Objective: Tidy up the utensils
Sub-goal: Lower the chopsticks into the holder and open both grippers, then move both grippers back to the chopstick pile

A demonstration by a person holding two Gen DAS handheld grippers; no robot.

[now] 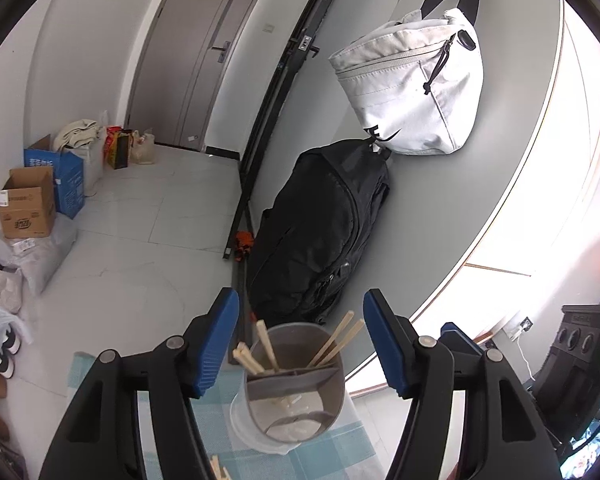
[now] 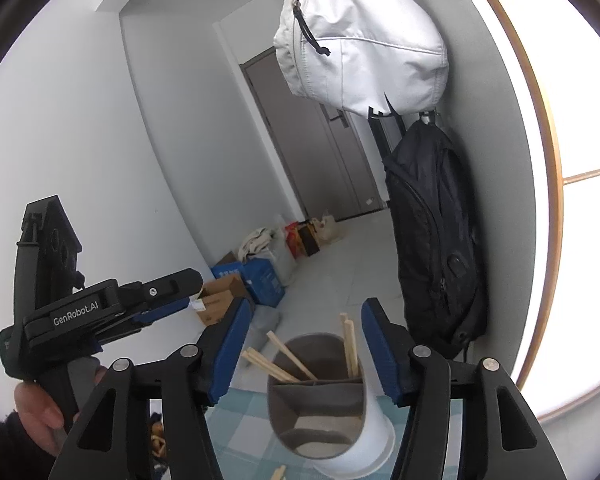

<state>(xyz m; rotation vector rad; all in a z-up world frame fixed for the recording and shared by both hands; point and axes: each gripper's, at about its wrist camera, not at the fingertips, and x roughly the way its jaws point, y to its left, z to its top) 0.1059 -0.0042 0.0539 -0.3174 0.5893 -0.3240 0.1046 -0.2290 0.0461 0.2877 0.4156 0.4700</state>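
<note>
A grey and white utensil holder with inner dividers stands on a blue checked cloth. Several wooden chopsticks lean in its far compartments. My left gripper is open and empty, its blue pads either side of the holder's rim. In the right wrist view the same holder holds chopsticks, and my right gripper is open and empty above it. The left gripper shows at the left, held in a hand. Loose chopstick ends lie on the cloth.
A black backpack and a light grey bag hang on the wall behind the holder. Cardboard and blue boxes and bags sit on the tiled floor by a grey door. A bright window is at the right.
</note>
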